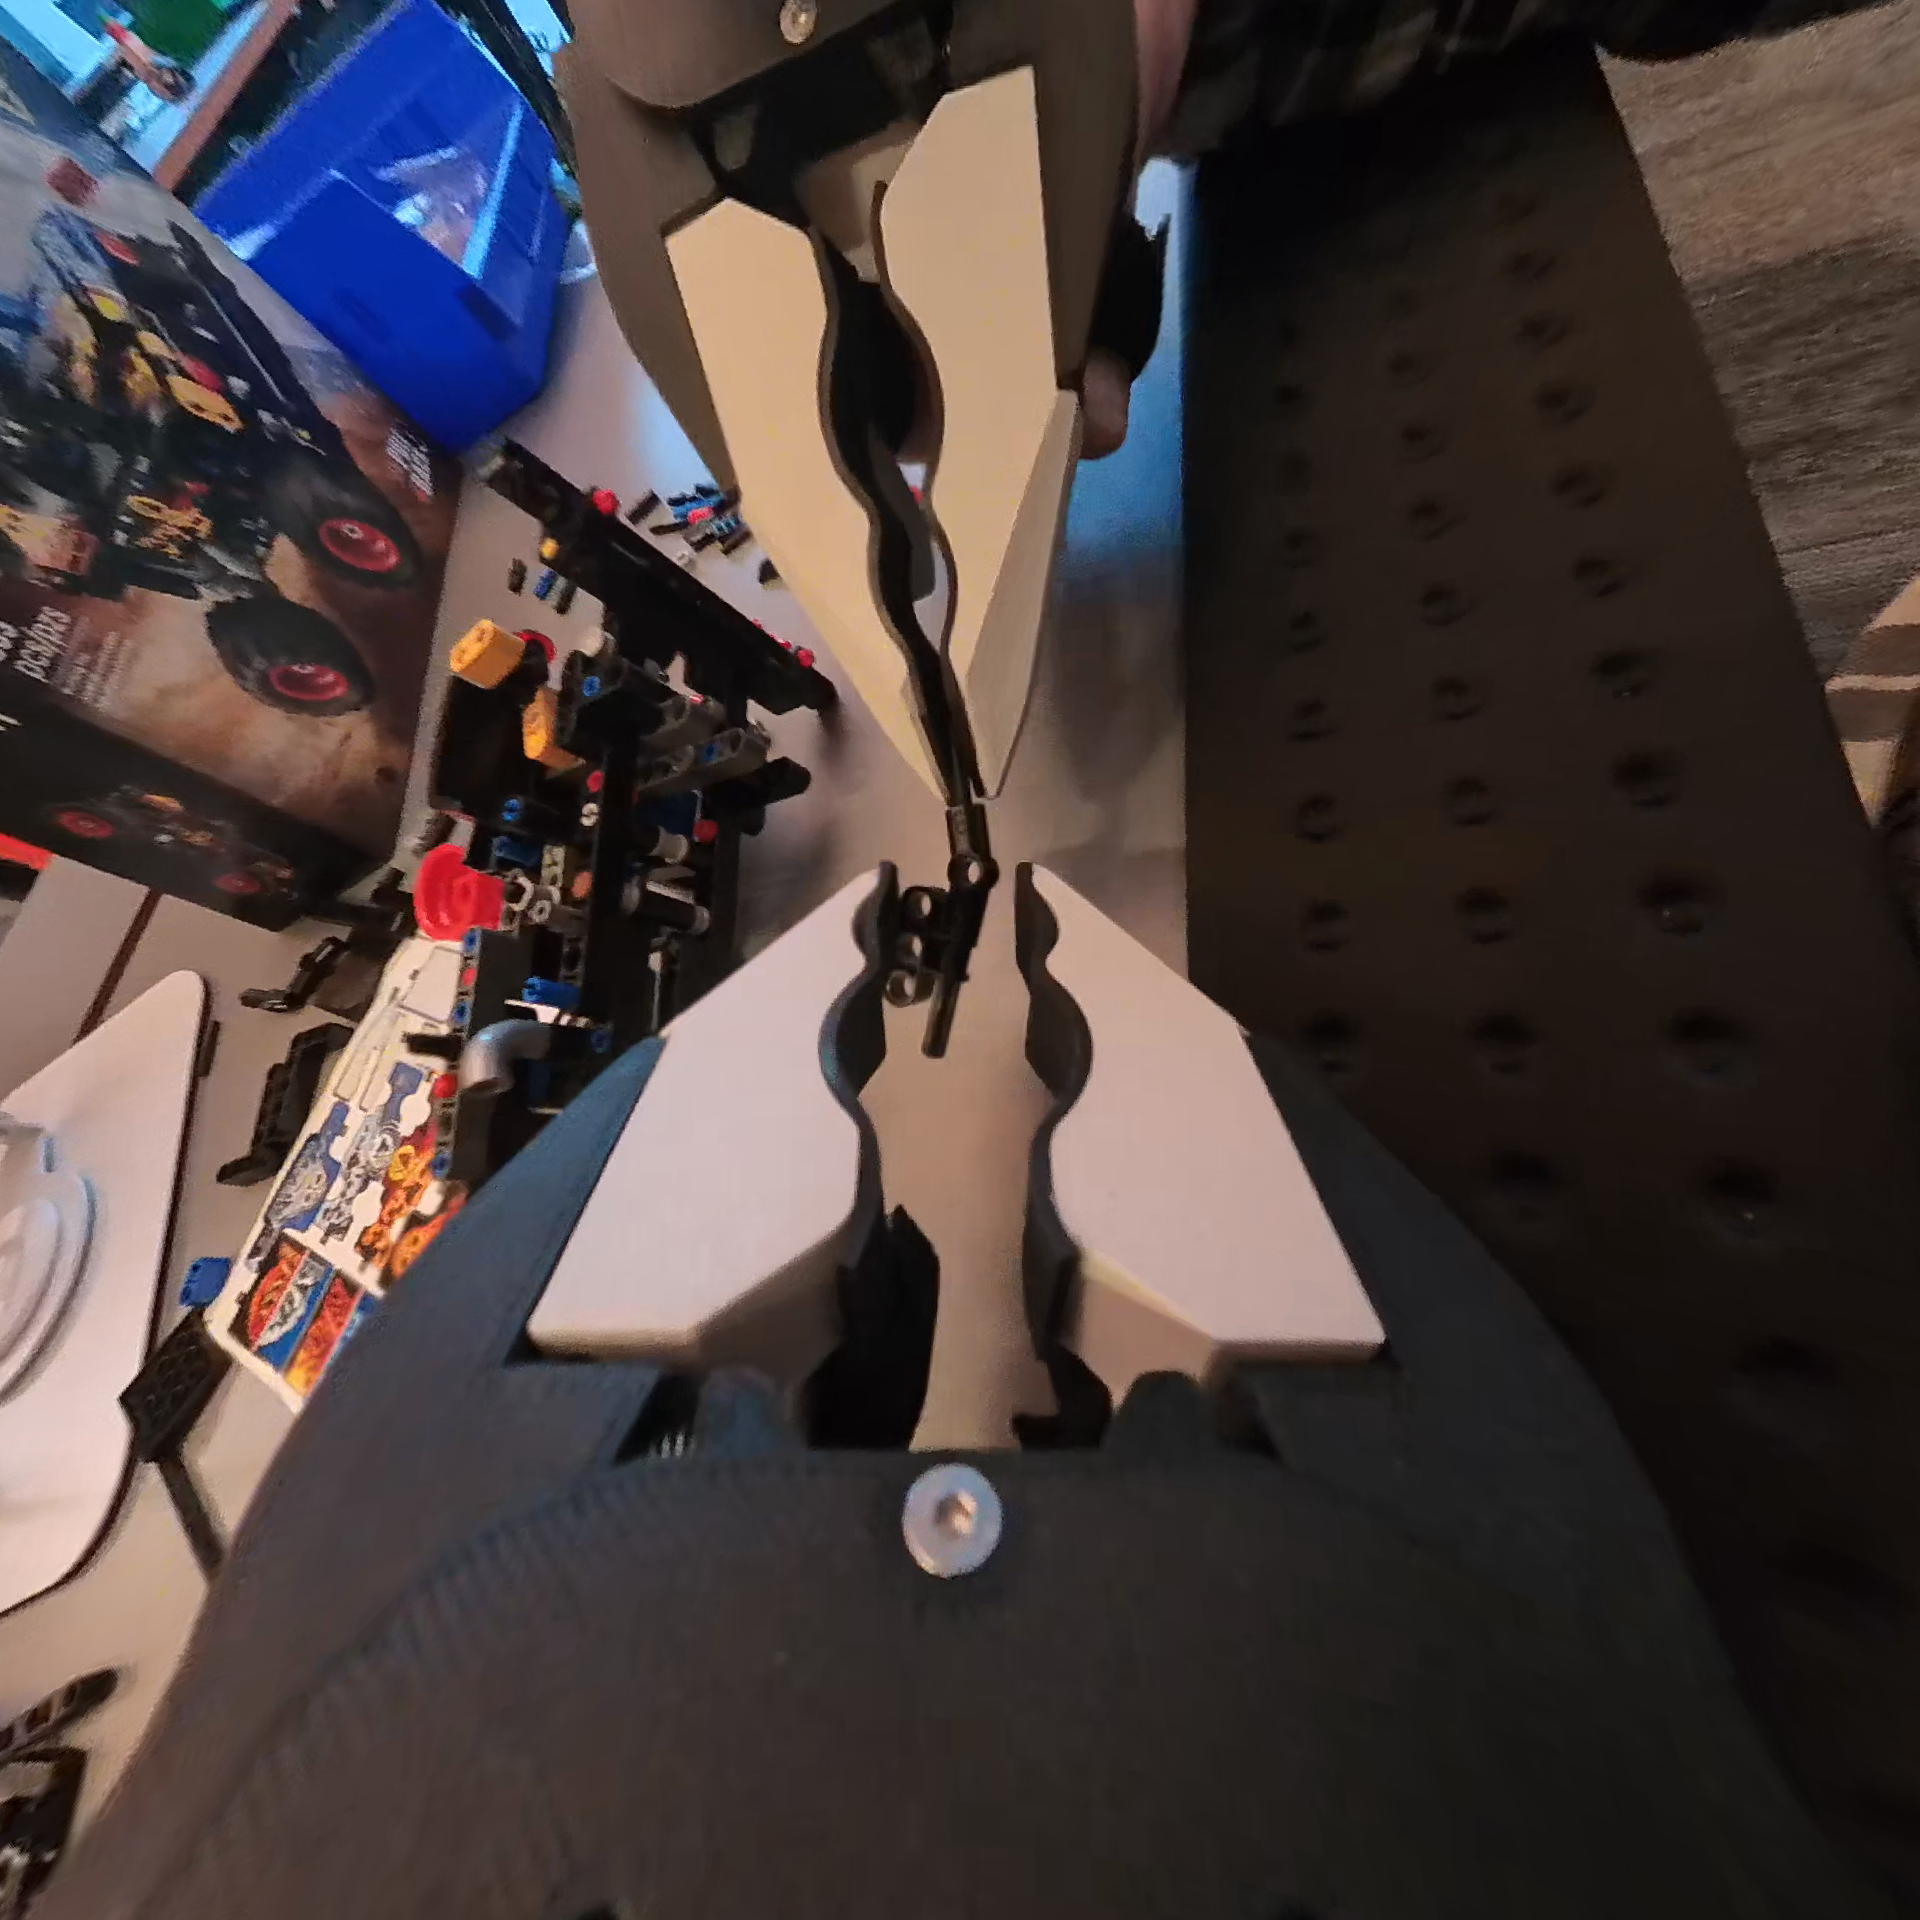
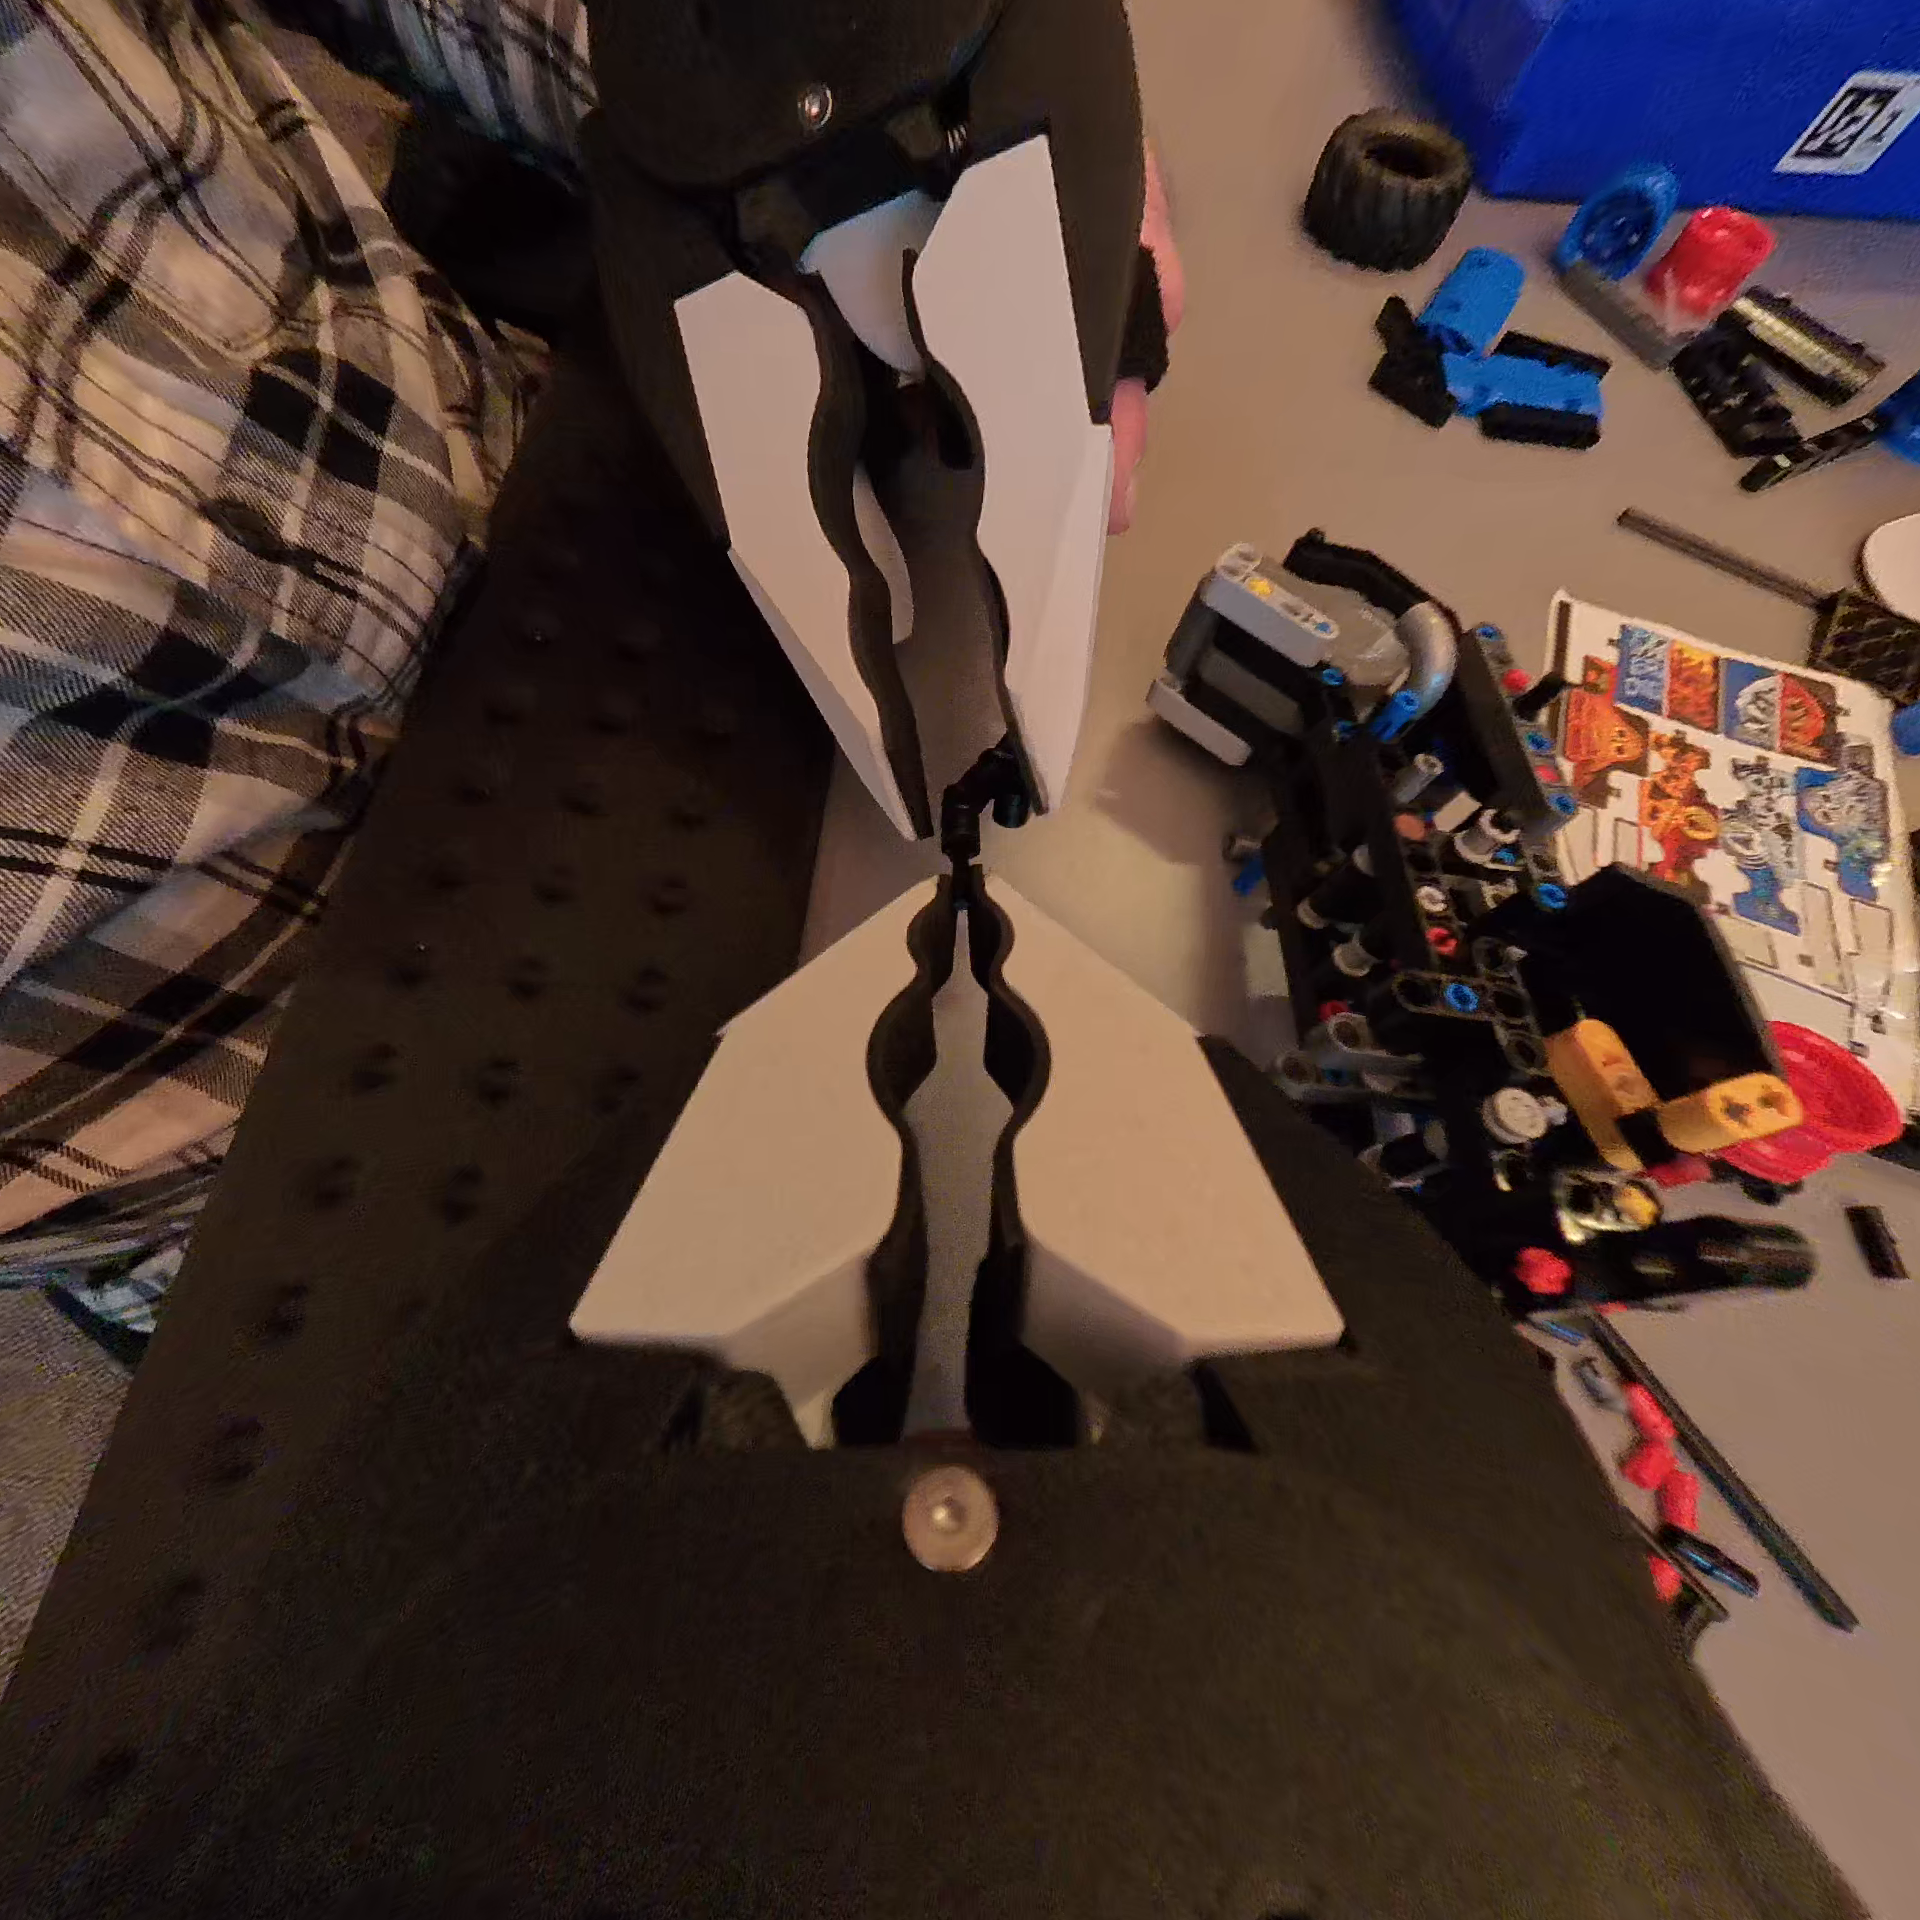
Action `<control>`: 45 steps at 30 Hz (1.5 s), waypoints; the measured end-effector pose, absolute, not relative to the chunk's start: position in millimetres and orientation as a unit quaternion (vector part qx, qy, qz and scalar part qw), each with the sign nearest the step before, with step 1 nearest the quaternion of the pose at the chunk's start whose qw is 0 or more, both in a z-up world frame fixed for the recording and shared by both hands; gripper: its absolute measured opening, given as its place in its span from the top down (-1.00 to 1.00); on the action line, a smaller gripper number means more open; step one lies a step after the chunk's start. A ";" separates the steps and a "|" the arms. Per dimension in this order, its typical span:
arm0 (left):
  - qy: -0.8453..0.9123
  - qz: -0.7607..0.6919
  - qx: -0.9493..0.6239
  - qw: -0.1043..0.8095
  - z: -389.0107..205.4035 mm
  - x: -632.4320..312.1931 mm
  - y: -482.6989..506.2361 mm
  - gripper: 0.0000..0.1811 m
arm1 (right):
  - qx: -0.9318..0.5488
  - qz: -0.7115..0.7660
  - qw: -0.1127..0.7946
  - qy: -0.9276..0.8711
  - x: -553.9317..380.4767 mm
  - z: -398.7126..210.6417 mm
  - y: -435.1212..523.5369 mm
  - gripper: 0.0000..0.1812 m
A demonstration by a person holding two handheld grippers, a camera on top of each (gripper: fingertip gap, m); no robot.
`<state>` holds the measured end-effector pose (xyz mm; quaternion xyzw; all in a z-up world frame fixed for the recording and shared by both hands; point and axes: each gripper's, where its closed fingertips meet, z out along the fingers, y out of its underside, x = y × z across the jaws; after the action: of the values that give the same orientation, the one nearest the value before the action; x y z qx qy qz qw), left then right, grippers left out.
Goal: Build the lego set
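1. Left tongs point(image 1: 951, 883), lower centre of the left wrist view: fingers spread w/ a clear gap. A small black connector piece point(image 1: 925, 930) sits between the tips, against the left-hand finger; can't tell if it's gripped.
2. Right tongs point(image 2: 961, 902), centre of the right wrist view: tips pressed nearly together, pinching a thin black axle point(image 2: 958, 868) w/ a blue bit at the tips.
3. The two tongs meet tip to tip mid-frame in both views; axle and connector piece touch there.
4. Under them: grey bench point(image 1: 1101, 665) edge, beside a dark perforated panel point(image 1: 1507, 727).
5. Partly built black chassis point(image 2: 1455, 935) lies at right of the right wrist view, w/ sticker sheet point(image 2: 1714, 790) beyond it.
6. Upper right: loose black tyre point(image 2: 1387, 187), blue bin point(image 2: 1662, 94).
7. Set box point(image 1: 187, 582), left of the left wrist view.
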<state>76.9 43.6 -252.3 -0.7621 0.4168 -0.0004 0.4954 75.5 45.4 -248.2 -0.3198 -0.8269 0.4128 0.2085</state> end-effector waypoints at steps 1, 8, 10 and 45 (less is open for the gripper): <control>0.416 0.004 -0.759 0.501 -249.1 76.0 44.6 0.77 | -0.322 0.413 0.214 -0.824 74.5 -245.5 47.5 1.00; 0.388 0.046 -0.746 0.540 -223.5 54.2 54.7 0.66 | -0.332 0.466 0.236 -0.786 67.9 -214.9 53.7 1.00; 0.384 0.057 -0.741 0.548 -217.5 50.2 55.2 0.72 | -0.331 0.482 0.237 -0.776 67.1 -208.2 52.8 1.00; 0.303 -0.021 -0.751 0.586 -192.0 24.4 56.8 0.84 | -0.300 0.516 0.360 -0.717 38.5 -160.7 51.9 0.95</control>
<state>24.4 56.8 -192.0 -0.7512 0.3030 -0.0214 0.5861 38.5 51.9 -160.7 -0.3002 -0.7174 0.5156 0.3596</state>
